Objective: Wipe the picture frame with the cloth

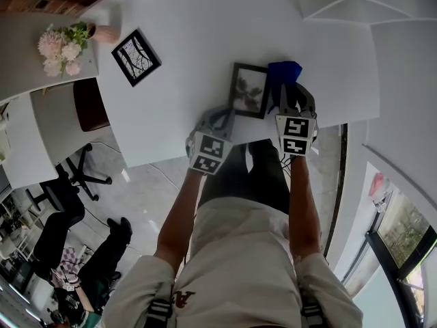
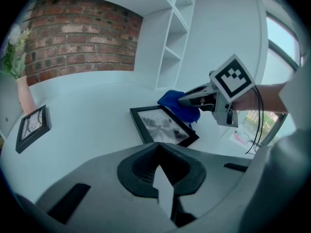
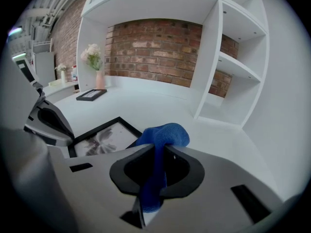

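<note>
Cloth: a soft blue cloth [image 3: 165, 135], fleecy in look. It hangs bunched from the right hand-held gripper [image 3: 150, 203], at the right-hand far corner of the frame.
Right hand-held gripper: jaws clamped on a fold of the blue cloth, with the loose bulk mushrooming out past the tips.
Left hand-held gripper [image 2: 163, 198]: jaws together with nothing between them. It sits at the near left of the frame and does not touch it.
Frame: a dark rectangular picture frame [image 1: 248, 89] with a grey floral print under a glossy front. It lies flat on the white tabletop [image 1: 205, 19], close to the person's edge.
Contact: the cloth overlaps the frame's corner in every view. I cannot tell whether it presses on the frame or hangs just above it.
How the cloth handles: probably light and limp. It should drape and drag rather than push, so a short, firm pinch near the bunch gives the most control.
How the frame handles: it looks stiff and light, and likely slides easily on the smooth tabletop. Its front looks breakable and easy to smear.
Where to hold: steady the frame by its rim or outer edge, not by the front, while the cloth sweeps across.
Elsewhere: a second black picture frame [image 1: 136, 57] and pink flowers in a vase [image 1: 63, 46] are well apart to the left.
</note>
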Motion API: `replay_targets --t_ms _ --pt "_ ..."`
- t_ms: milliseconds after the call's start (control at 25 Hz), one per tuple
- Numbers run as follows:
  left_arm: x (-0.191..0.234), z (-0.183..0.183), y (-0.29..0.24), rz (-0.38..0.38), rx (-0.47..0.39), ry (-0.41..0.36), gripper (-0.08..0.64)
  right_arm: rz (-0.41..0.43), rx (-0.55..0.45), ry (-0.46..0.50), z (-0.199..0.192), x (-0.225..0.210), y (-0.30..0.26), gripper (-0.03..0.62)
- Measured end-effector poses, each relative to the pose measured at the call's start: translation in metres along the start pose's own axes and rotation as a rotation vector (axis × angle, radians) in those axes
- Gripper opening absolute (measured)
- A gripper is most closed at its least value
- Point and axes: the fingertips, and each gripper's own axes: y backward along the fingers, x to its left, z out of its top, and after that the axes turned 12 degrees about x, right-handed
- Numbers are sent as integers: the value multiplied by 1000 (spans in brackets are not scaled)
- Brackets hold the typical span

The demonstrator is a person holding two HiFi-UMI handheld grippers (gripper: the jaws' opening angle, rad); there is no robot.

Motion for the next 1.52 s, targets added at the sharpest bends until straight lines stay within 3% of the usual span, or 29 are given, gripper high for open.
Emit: replay_targets --t_ms 320,960,1520 --pt "0 6 3 -5 -20 42 2 32 -71 -18 12 3 34 34" --pt "-4 80 74 61 -215 21 2 101 -252 23 57 13 110 34" --pt "-6 102 104 97 -283 -7 2 134 -263 18 58 29 126 29"
